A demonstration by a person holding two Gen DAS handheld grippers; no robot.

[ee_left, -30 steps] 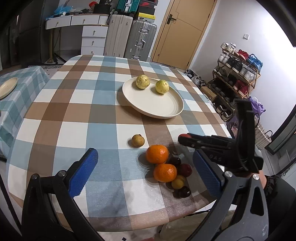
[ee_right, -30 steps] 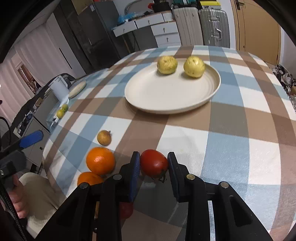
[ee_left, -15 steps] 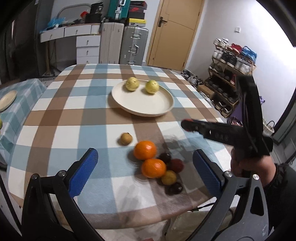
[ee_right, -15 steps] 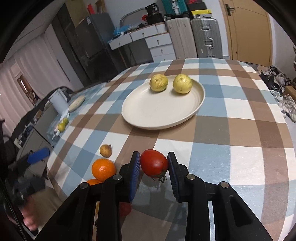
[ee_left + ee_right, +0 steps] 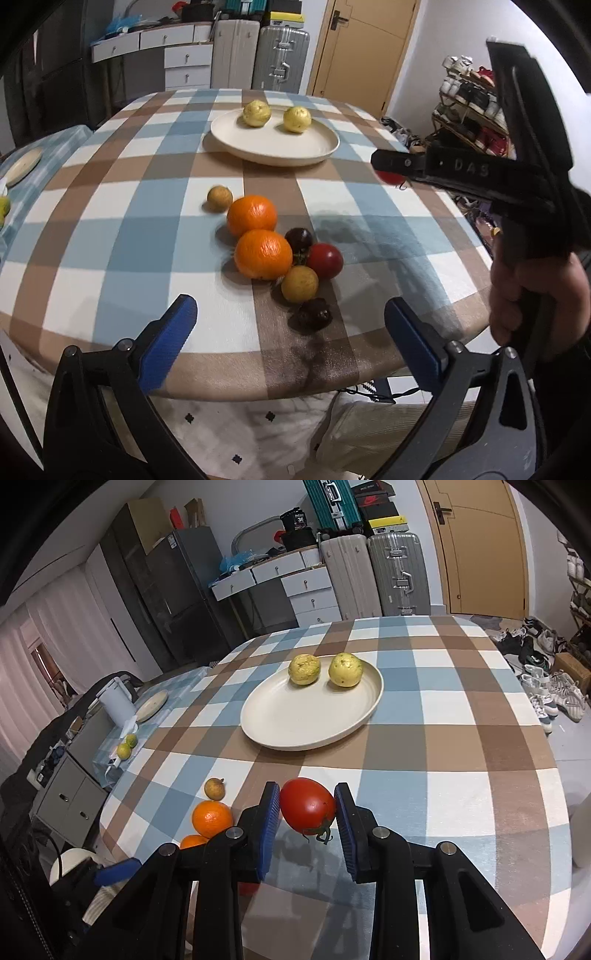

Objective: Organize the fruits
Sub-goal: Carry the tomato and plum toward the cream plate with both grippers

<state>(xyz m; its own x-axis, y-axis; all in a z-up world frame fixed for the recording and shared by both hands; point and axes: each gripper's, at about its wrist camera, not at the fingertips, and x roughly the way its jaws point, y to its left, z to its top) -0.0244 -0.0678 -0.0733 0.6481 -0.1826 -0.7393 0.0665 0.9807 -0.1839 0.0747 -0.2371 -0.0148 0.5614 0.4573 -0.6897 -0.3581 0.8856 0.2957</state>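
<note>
A red tomato [image 5: 307, 805] is pinched between the blue pads of the right hand-held gripper [image 5: 306, 819], lifted above the checked table [image 5: 461, 746], short of the cream plate [image 5: 295, 723] that carries two yellow fruits [image 5: 304, 668]. Near the table's front edge lie two oranges [image 5: 263, 254] touching each other, a small brown fruit [image 5: 219, 198], another red tomato [image 5: 325, 260] and darker fruits. The left hand-held gripper [image 5: 291, 336] hovers there with its jaws spread wide, holding nothing.
</note>
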